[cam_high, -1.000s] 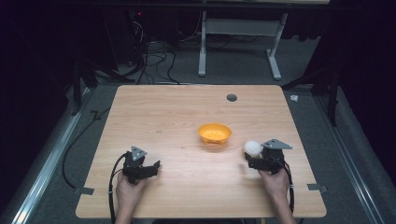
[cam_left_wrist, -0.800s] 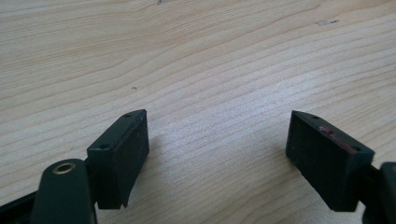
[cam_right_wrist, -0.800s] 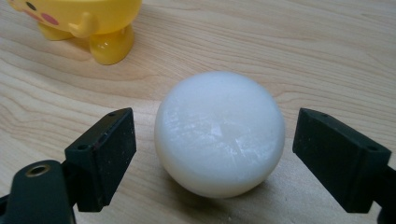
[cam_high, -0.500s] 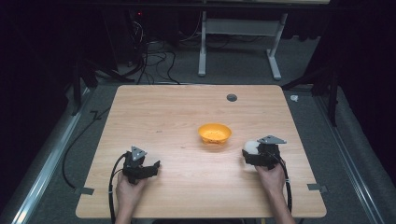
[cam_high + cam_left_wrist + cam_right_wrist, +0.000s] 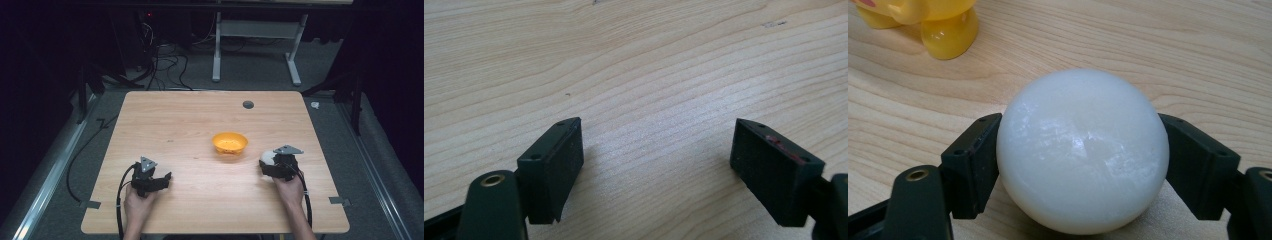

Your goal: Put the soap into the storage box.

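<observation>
Right gripper (image 5: pixel 268 165) has just been closing its jaws, and in the right gripper view both pads now press the sides of the white ball (image 5: pixel 1083 150), which rests on the table (image 5: pixel 190 130) at about 4 o'clock from the yellow bowl (image 5: pixel 229 142), near it but not touching. Left gripper (image 5: pixel 162 181) rests near the table's 7 o'clock corner with its jaws spread apart and nothing between them.

My worry is the grip itself: the ball is smooth, glossy and round, and the flat pads meet it only at its widest part. If the squeeze sits slightly off the ball's middle, it could squirt forward on the lift and roll toward the table edge. Carried to the bowl, a ball let go from too high may bounce out or tip the shallow bowl
</observation>
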`<state>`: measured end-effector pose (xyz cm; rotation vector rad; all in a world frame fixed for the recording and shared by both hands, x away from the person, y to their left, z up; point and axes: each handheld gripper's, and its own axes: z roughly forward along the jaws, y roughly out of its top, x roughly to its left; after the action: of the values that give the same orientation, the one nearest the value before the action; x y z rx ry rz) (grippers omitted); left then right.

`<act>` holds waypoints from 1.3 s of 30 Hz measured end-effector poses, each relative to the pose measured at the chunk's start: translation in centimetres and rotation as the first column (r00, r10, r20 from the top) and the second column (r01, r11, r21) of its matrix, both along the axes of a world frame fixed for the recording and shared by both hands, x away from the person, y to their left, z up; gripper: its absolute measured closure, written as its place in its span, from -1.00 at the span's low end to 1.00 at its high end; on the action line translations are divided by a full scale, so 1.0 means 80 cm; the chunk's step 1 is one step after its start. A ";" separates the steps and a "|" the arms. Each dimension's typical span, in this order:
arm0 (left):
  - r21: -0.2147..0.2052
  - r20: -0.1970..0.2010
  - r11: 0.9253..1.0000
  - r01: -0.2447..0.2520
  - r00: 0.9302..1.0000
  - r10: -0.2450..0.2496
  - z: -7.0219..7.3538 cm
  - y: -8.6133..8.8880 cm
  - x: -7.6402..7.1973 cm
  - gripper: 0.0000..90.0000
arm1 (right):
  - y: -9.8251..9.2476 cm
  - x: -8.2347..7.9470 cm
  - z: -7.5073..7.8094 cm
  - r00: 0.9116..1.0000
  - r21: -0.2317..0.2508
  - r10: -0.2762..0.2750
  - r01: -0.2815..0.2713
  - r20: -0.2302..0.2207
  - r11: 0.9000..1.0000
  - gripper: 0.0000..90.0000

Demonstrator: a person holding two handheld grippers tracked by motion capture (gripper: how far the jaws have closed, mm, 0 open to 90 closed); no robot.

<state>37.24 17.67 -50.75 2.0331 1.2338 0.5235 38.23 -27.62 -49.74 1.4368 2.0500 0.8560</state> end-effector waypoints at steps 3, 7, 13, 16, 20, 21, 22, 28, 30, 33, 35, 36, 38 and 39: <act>0.000 0.000 1.000 0.000 1.000 0.000 0.000 0.000 0.000 -0.52 | 0.000 0.000 0.000 1.000 0.004 0.001 -0.001 0.001 1.000 -0.46; 0.000 0.000 1.000 0.000 1.000 0.000 0.000 0.000 0.000 -0.52 | -0.001 -0.001 0.000 1.000 0.006 0.006 -0.006 0.004 1.000 -0.46; 0.000 0.000 1.000 0.000 1.000 0.000 0.000 0.000 0.000 -0.52 | -0.002 -0.001 0.000 1.000 0.017 0.004 -0.004 0.001 1.000 -0.46; 0.000 0.000 1.000 0.000 1.000 0.000 0.000 0.000 0.000 -0.52 | -0.003 -0.001 0.001 1.000 0.021 0.002 -0.002 -0.004 1.000 -0.46; 0.000 0.000 1.000 0.000 1.000 0.000 0.000 0.000 0.000 -0.52 | -0.003 -0.002 0.002 1.000 0.023 0.006 -0.006 0.002 1.000 -0.46; 0.000 0.000 1.000 0.000 1.000 0.000 0.000 0.000 0.000 -0.52 | -0.003 -0.003 0.003 1.000 0.028 0.004 -0.004 0.004 1.000 -0.46; 0.000 0.000 1.000 0.000 1.000 0.000 0.000 0.000 0.000 -0.52 | -0.003 -0.003 0.004 1.000 0.029 0.005 -0.006 0.008 1.000 -0.46; 0.000 0.000 1.000 0.000 1.000 0.000 0.000 0.000 0.000 -0.51 | -0.003 -0.006 0.008 1.000 0.023 0.017 -0.017 0.018 1.000 -0.46; 0.000 0.000 1.000 0.000 1.000 0.000 0.000 0.000 0.000 -0.52 | -0.002 -0.008 0.010 1.000 0.028 0.019 -0.020 0.017 0.999 -0.46; 0.000 0.000 1.000 0.000 1.000 0.000 0.000 0.000 0.000 -0.52 | -0.001 -0.009 0.013 0.999 0.022 0.027 -0.027 0.020 0.999 -0.46; 0.000 0.000 1.000 0.000 1.000 0.000 0.000 0.000 0.000 -0.52 | 0.000 -0.009 0.016 0.999 0.024 0.034 -0.034 0.026 0.999 -0.46; 0.000 0.000 1.000 0.000 1.000 0.000 0.000 0.000 0.000 -0.52 | 0.001 -0.010 0.018 0.999 0.024 0.038 -0.038 0.030 0.999 -0.46; 0.000 0.000 1.000 0.000 1.000 0.000 0.000 0.000 0.000 -0.52 | 0.003 -0.011 0.022 0.998 0.026 0.044 -0.045 0.035 0.999 -0.46; 0.000 0.000 1.000 0.000 1.000 0.000 0.000 0.000 0.000 -0.52 | 0.003 -0.011 0.023 0.998 0.028 0.046 -0.047 0.034 0.998 -0.46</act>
<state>37.24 17.67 -50.75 2.0327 1.2340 0.5233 37.33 -27.37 -47.89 1.3854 2.0614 0.9262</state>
